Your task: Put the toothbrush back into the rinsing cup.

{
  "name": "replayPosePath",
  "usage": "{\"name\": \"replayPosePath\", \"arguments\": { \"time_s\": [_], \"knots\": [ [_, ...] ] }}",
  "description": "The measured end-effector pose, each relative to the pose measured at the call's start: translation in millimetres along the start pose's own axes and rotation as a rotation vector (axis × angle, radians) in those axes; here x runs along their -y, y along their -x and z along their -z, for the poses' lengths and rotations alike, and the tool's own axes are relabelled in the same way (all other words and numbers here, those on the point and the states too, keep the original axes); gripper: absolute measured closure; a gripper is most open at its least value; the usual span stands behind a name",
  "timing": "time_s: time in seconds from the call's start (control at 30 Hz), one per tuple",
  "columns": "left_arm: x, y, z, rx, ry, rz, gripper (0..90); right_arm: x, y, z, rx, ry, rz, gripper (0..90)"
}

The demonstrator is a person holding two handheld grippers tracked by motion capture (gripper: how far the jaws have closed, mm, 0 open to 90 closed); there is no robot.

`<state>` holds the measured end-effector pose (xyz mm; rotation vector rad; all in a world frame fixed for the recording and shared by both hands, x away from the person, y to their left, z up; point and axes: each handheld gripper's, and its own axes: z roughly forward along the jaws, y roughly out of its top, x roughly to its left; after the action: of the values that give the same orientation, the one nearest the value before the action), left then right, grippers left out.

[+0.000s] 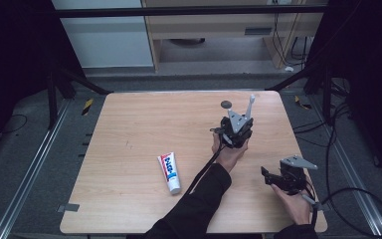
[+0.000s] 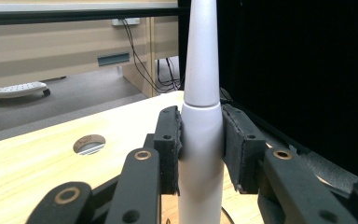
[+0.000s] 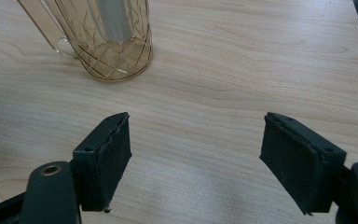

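My left gripper [image 2: 200, 149] clamps the electric toothbrush [image 2: 200, 84] upright; lower it straight into the amber glass cup [image 3: 107, 42]. My right gripper [image 3: 196, 158] gapes empty.

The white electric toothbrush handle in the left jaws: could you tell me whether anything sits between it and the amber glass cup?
Nothing visible does. In the right gripper view, the white electric toothbrush handle already shows through the wall of the amber ribbed glass cup, so its lower end seems to be inside. The left gripper is clamped on it, and the right gripper waits open, apart.
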<state>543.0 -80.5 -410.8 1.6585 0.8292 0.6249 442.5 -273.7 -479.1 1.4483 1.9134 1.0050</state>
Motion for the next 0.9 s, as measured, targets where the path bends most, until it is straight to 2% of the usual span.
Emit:
{"name": "replayPosePath", "arguments": {
  "time_s": [0.47, 0.9],
  "knots": [
    [10.6, 2.9, -2.9, 0.002, -0.021, -0.018, 67.8, 0.0, -0.5, -0.6, -0.005, 0.001, 0.002, 24.0],
    [19.2, 3.2, -3.7, -0.013, -0.019, -0.025, 67.8, -0.2, -1.3, -0.5, -0.010, -0.001, -0.004, 24.0]
  ]
}}
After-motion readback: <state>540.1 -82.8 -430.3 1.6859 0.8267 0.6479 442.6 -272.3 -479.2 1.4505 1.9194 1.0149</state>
